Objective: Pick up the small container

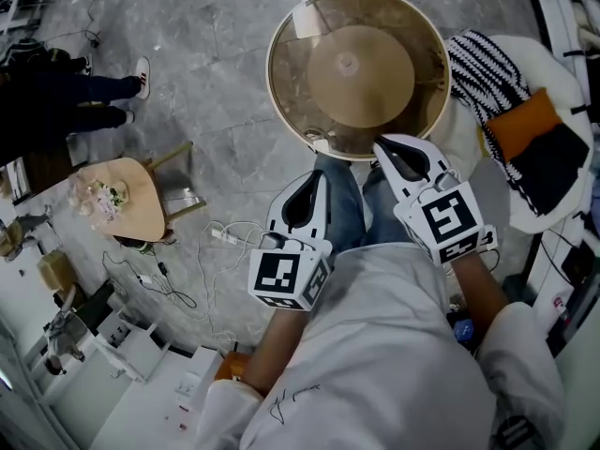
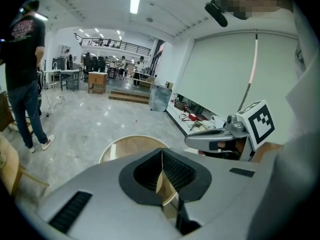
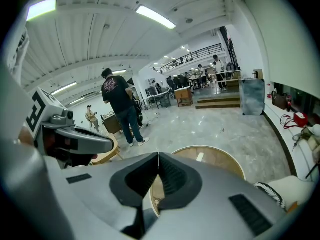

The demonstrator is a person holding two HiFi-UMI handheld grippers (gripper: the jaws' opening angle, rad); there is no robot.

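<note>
The grey stone floor (image 1: 216,82) fills most of the head view, with a bystander (image 2: 22,74) standing off to the left. In front of the person's knees stands the round table (image 1: 272,64), a wood rim around a glass top. To its right, touching it or nearly so, is a white seat (image 1: 562,82) draped with a striped throw (image 1: 478,68). Well apart on the left are a wooden stool (image 1: 141,204) and loose cables (image 1: 220,237).

The left gripper (image 1: 314,181) and right gripper (image 1: 384,148) hang side by side over the knees, just short of the table's near rim. Each has its jaws pressed together with nothing between them (each gripper's own view shows the pads meeting).

The small container (image 1: 319,140) is, as far as I can tell, the little pale thing at the table's near edge; it is too small to make out its shape. I judge it light and probably smooth-walled, so it may skate on the glass if nudged. The best hold would be across its sides, low down, once the jaws are parted. Nothing stands between the grippers and it, only the raised wood rim close beside it, which could crowd one jaw.
</note>
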